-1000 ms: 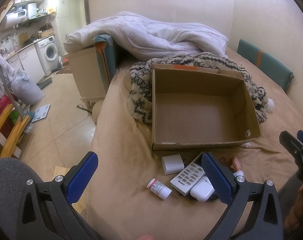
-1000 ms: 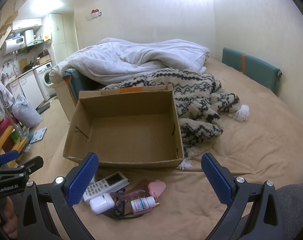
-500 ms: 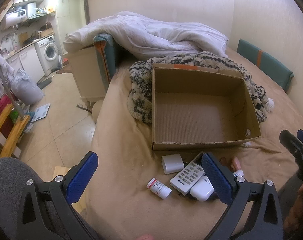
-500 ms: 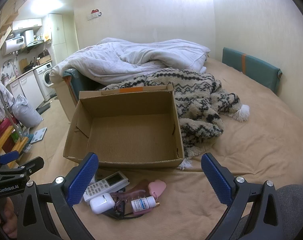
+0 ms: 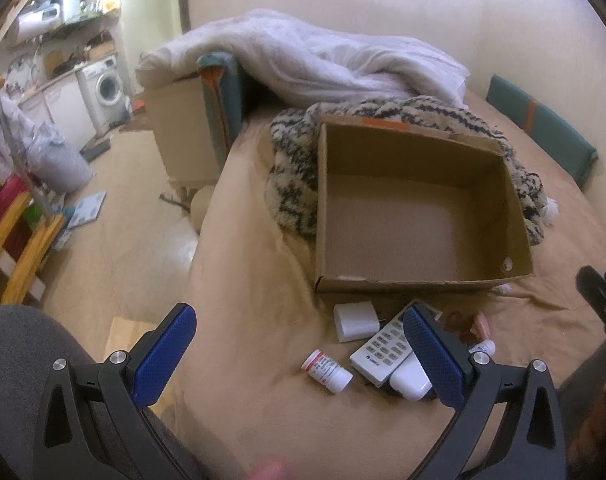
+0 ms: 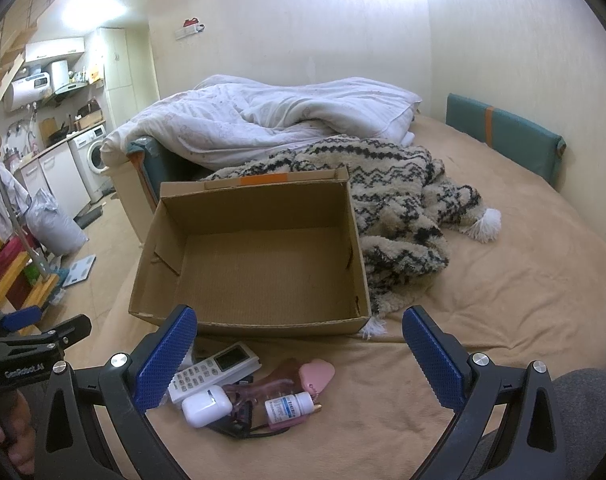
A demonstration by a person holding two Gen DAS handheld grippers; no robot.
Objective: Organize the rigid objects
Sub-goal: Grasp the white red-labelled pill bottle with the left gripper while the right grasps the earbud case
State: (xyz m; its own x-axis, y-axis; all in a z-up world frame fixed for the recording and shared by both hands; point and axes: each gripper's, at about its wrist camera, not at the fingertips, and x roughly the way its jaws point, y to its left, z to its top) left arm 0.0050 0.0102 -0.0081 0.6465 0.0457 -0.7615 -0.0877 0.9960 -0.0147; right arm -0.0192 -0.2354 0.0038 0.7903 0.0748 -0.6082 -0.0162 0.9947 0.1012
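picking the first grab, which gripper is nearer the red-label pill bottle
Left. The left gripper hangs open just above the red-label pill bottle, which lies between its fingers in view. The right gripper, also open, sits past the remote, further off.

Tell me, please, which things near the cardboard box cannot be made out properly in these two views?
- White remote: left wrist view, its lower end hidden behind the left gripper's finger.
- Pill bottle label: left wrist view, print too small to read.
- Dark item under the white case: right wrist view, mostly covered, unidentifiable.
- Right gripper: left wrist view, cut off by the edge.
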